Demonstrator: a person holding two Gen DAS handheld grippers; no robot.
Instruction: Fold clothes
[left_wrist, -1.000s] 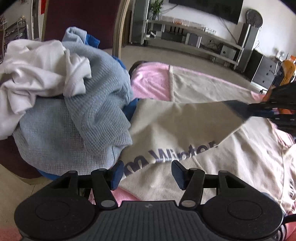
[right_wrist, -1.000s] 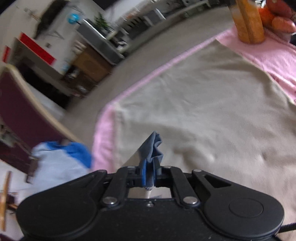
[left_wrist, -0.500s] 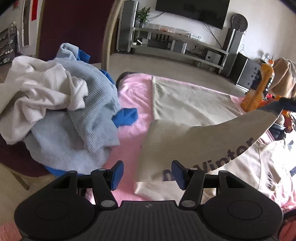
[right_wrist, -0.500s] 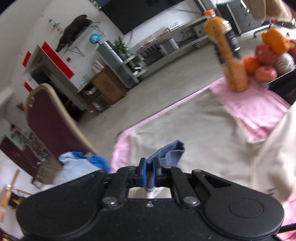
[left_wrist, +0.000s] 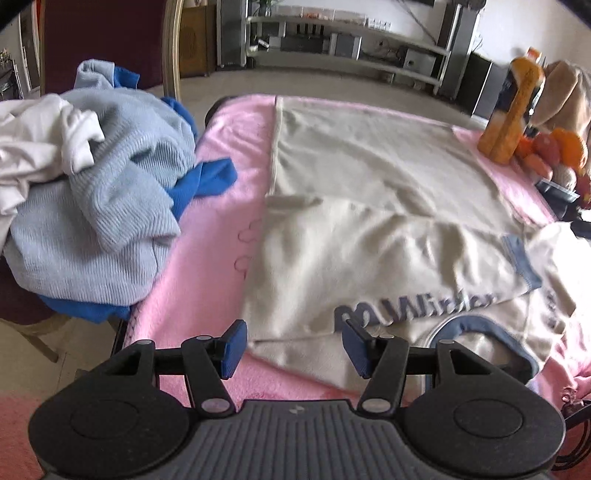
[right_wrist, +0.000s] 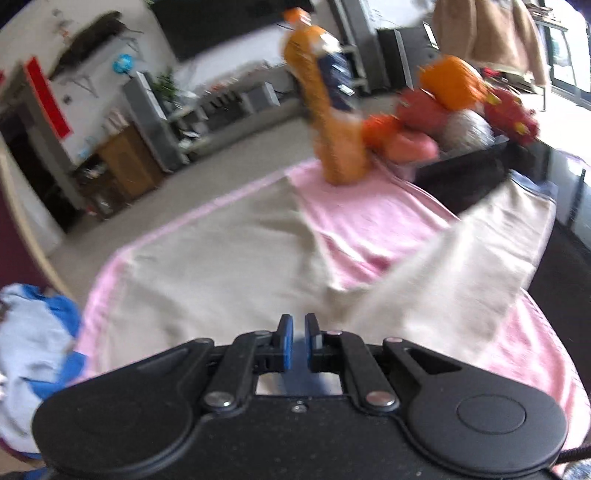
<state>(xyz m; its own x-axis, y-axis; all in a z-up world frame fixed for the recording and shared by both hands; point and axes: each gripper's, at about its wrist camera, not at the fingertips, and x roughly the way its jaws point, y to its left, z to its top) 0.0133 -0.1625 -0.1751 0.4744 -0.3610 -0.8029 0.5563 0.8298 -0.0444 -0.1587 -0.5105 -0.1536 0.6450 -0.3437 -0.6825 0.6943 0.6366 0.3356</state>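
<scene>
Shirt, cream, is laid on the pink-covered bench, one sleeve folded across. Left gripper is held released above its hem; right gripper is clenched, whether on cloth cannot be told. Second sleeve seemingly awaits folding beyond.

The cream sweatshirt's sleeve, lifted taut in the air a second ago, now lies folded across the body of the cream sweatshirt, its blue cuff resting flat above the printed lettering. The right gripper, which had that cuff bunched between its pads, now shows a narrow gap with no cloth sticking out beyond them, and has swung toward the orange bottle and fruit. The left gripper now looks squarely over the pink blanket.
</scene>
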